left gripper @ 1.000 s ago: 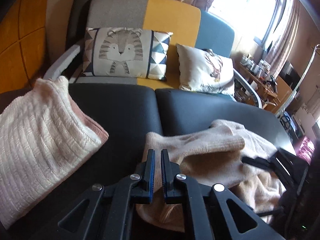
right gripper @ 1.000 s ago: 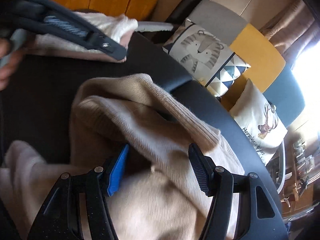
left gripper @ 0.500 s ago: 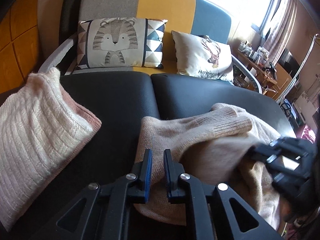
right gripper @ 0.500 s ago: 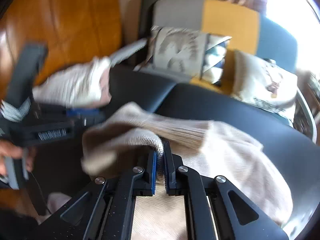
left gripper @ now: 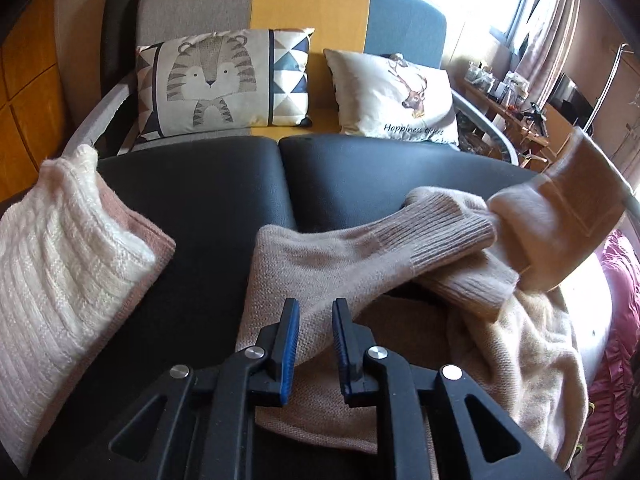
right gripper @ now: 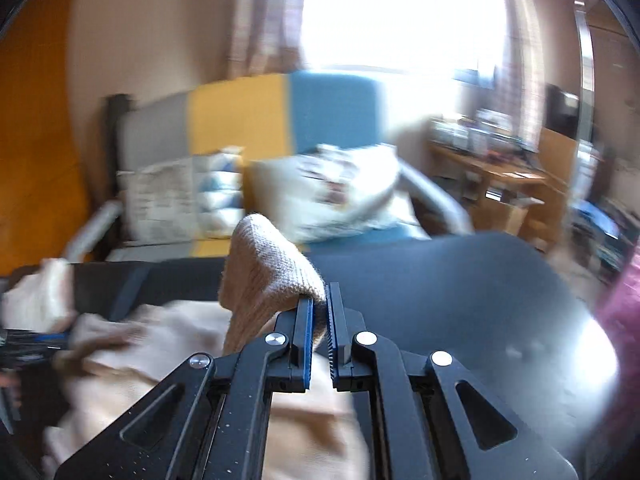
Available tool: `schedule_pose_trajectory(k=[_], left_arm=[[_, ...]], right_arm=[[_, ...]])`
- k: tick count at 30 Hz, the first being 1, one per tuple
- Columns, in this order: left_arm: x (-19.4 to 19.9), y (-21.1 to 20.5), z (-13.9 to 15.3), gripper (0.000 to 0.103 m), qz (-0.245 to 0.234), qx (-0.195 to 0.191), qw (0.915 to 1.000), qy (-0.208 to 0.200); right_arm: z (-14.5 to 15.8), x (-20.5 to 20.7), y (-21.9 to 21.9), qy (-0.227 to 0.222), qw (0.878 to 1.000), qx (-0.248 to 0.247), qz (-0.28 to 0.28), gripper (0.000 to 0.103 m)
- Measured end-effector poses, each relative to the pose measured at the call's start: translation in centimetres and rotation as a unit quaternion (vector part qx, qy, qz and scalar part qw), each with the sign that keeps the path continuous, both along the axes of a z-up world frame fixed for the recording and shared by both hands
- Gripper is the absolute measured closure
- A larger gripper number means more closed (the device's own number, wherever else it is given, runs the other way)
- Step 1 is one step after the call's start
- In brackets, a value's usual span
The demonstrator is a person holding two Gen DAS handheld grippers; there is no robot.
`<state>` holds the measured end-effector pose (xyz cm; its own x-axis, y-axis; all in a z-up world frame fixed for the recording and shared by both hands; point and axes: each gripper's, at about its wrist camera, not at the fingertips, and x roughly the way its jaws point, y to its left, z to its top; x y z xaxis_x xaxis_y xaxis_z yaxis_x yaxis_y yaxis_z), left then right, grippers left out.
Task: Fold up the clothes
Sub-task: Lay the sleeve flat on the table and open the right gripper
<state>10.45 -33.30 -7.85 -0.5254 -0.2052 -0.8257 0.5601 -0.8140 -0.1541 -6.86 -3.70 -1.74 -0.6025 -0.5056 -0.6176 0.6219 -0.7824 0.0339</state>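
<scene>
Gripping a fold of the beige knitted sweater (right gripper: 264,268), right tongs (right gripper: 319,332) lift it, lower centre. Left tongs (left gripper: 316,340) stand slightly parted above its crumpled body on the black padded surface (left gripper: 208,184). Soft, light, floppy; ribbed cuffs or hem judged the best hold.

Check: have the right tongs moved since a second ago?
Yes. The right tongs, clamping the beige knitted sweater, rose above the black leather table.
</scene>
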Motion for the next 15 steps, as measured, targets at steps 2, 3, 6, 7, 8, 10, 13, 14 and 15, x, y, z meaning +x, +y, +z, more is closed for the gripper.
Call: schedule_pose_trajectory(k=[2, 3, 6, 7, 8, 10, 13, 14, 15], left_arm=[[0.0, -0.1, -0.3, 0.086, 0.003, 0.0, 1.0, -0.006], [0.0, -0.1, -0.5, 0.086, 0.003, -0.001, 0.9999, -0.01], [0.0, 0.0, -1.2, 0.084, 0.004, -0.01, 0.9996, -0.028], [0.0, 0.0, -1.4, 0.084, 0.005, -0.013, 0.9993, -0.033], [0.0, 0.0, -1.6, 0.083, 0.005, -0.016, 0.9992, -0.038], [0.1, 0.1, -1.8, 0.083, 0.006, -0.02, 0.9988, -0.043], [0.4, 0.2, -2.2, 0.083, 0.007, -0.016, 0.9987, -0.049], [0.5, 0.3, -2.2, 0.083, 0.008, -0.014, 0.9986, -0.049], [0.7, 0.3, -2.3, 0.083, 0.009, -0.012, 0.9986, -0.05]], right_arm=[[-0.7, -1.3, 2.5, -0.004, 0.999, 0.011, -0.04, 0.096], [-1.0, -2.0, 3.8, -0.006, 0.998, 0.017, -0.06, 0.096], [-2.1, -4.0, 7.6, -0.012, 0.992, 0.034, -0.12, 0.096], [-2.4, -4.7, 8.8, -0.014, 0.989, 0.04, -0.14, 0.089], [-2.7, -5.3, 10.1, -0.016, 0.986, 0.046, -0.16, 0.083], [-3.5, -5.5, 10.7, -0.026, 0.984, 0.052, -0.169, 0.063], [-3.8, -4.9, 11.2, -0.023, 0.983, 0.047, -0.178, 0.038], [-3.9, -4.7, 11.2, -0.02, 0.982, 0.047, -0.181, 0.034], [-3.7, -4.5, 11.4, -0.019, 0.982, 0.043, -0.184, 0.031]])
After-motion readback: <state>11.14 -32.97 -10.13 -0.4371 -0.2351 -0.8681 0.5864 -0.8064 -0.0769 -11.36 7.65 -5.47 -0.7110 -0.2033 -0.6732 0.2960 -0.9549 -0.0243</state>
